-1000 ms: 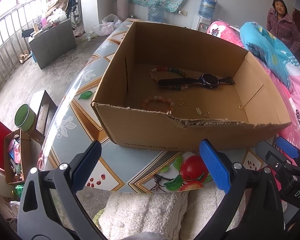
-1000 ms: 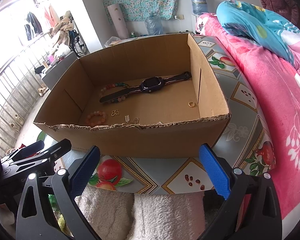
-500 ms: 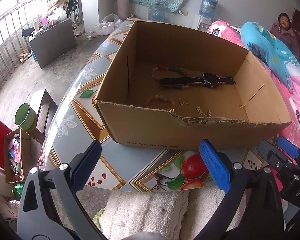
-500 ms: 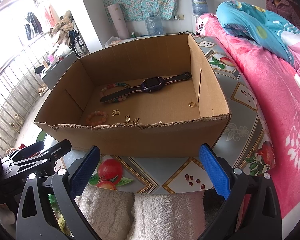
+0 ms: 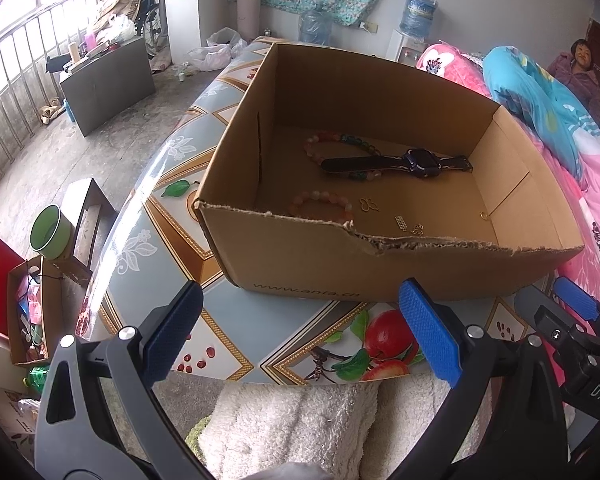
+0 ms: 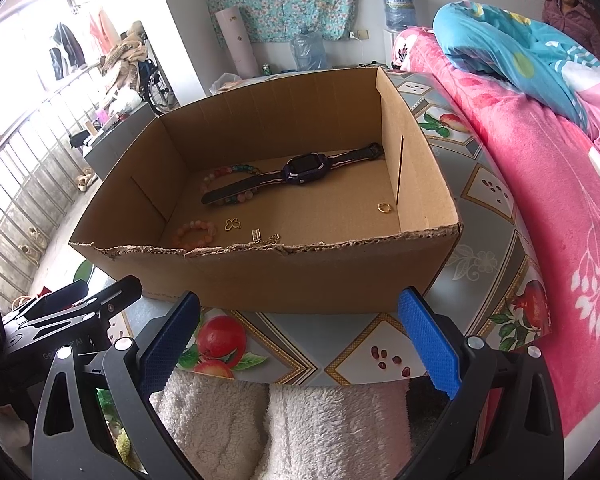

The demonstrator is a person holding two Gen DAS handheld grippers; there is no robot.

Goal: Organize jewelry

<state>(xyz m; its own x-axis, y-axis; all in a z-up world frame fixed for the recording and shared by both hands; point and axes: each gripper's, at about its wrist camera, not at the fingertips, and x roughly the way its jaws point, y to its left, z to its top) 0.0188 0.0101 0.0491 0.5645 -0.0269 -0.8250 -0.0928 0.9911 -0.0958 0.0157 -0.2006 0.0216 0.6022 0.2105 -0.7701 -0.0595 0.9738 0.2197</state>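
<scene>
Little changed over last second: slight camera drift only. Left tongs and right tongs wide apart, empty, short of box. Watch, bracelets, ring inside box on tabletop. Stage unclear.

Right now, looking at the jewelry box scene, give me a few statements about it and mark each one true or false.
1. The watch lies flat inside the cardboard box. True.
2. The left tool is clamped on the pink bead bracelet. False: both of its fingers are spread apart and empty, short of the box.
3. The watch strap lies across the multicoloured bead bracelet. True.
4. The gold ring sits on the tablecloth outside the box. False: it lies on the box floor near the right wall.
5. The right tool is open and holds nothing. True.
</scene>
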